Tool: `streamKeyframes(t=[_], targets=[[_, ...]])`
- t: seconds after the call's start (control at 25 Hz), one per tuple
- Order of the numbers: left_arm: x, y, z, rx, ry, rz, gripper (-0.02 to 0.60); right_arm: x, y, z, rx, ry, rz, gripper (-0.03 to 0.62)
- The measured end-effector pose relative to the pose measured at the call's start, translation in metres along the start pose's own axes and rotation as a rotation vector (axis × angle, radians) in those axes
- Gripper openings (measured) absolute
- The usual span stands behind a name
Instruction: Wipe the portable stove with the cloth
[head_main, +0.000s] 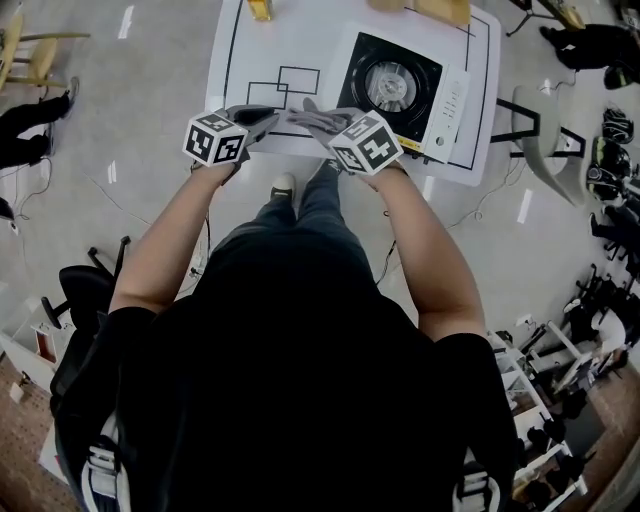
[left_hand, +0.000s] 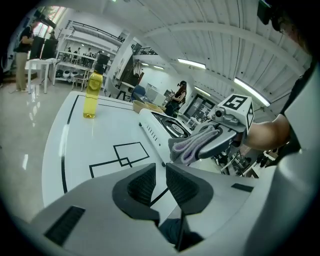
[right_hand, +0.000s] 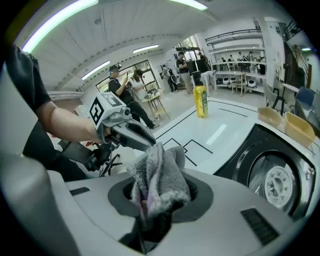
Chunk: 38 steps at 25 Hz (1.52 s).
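The portable stove (head_main: 395, 85) is white with a black top and a round burner, and stands on the right half of the white table (head_main: 240, 60). My right gripper (head_main: 328, 124) is shut on a grey cloth (head_main: 305, 116), held over the table's near edge just left of the stove. In the right gripper view the cloth (right_hand: 157, 175) bunches up out of the jaws, with the stove (right_hand: 270, 170) to the right. My left gripper (head_main: 272, 118) is shut and holds nothing, close beside the cloth. From the left gripper view, the cloth (left_hand: 192, 145) and the stove (left_hand: 167, 125) lie ahead and to the right.
A yellow bottle (left_hand: 92, 97) stands at the table's far side, and tan containers (right_hand: 287, 125) sit beyond the stove. Black outlined squares (head_main: 285, 85) mark the table left of the stove. Chairs, shelves and people fill the room around the table.
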<state>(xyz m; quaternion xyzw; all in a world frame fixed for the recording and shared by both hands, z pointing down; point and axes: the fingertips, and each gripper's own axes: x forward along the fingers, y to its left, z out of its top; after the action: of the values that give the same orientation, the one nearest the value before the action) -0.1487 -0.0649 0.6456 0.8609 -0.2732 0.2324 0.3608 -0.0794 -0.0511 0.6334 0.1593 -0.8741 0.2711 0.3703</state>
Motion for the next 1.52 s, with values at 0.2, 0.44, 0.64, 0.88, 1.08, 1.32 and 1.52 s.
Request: streamKeyframes(t=[0.2, 0.44, 0.64, 0.88, 1.08, 1.32, 1.52], targets=[[0.005, 0.007, 0.007, -0.02, -0.003, 0.0, 0.072, -0.005, -0.038, 0.0, 0.06, 0.025, 0.003, 0.114], [0.018, 0.013, 0.017, -0.039, -0.009, -0.016, 0.075, -0.004, -0.067, 0.011, 0.057, 0.052, -0.002, 0.114], [0.035, 0.011, 0.027, -0.054, -0.004, -0.044, 0.091, -0.001, -0.09, 0.022, 0.051, 0.064, 0.003, 0.114], [0.061, -0.002, 0.033, -0.031, 0.048, -0.114, 0.16, -0.001, -0.122, 0.043, 0.028, 0.067, -0.007, 0.114], [0.076, -0.009, 0.045, -0.024, 0.066, -0.152, 0.2, -0.004, -0.149, 0.059, 0.02, 0.065, -0.009, 0.114], [0.083, -0.005, 0.056, -0.029, 0.075, -0.166, 0.225, 0.0, -0.173, 0.08, 0.016, 0.053, -0.019, 0.114], [0.101, 0.0, 0.066, -0.048, 0.082, -0.149, 0.245, -0.001, -0.203, 0.091, 0.033, 0.04, -0.028, 0.114]])
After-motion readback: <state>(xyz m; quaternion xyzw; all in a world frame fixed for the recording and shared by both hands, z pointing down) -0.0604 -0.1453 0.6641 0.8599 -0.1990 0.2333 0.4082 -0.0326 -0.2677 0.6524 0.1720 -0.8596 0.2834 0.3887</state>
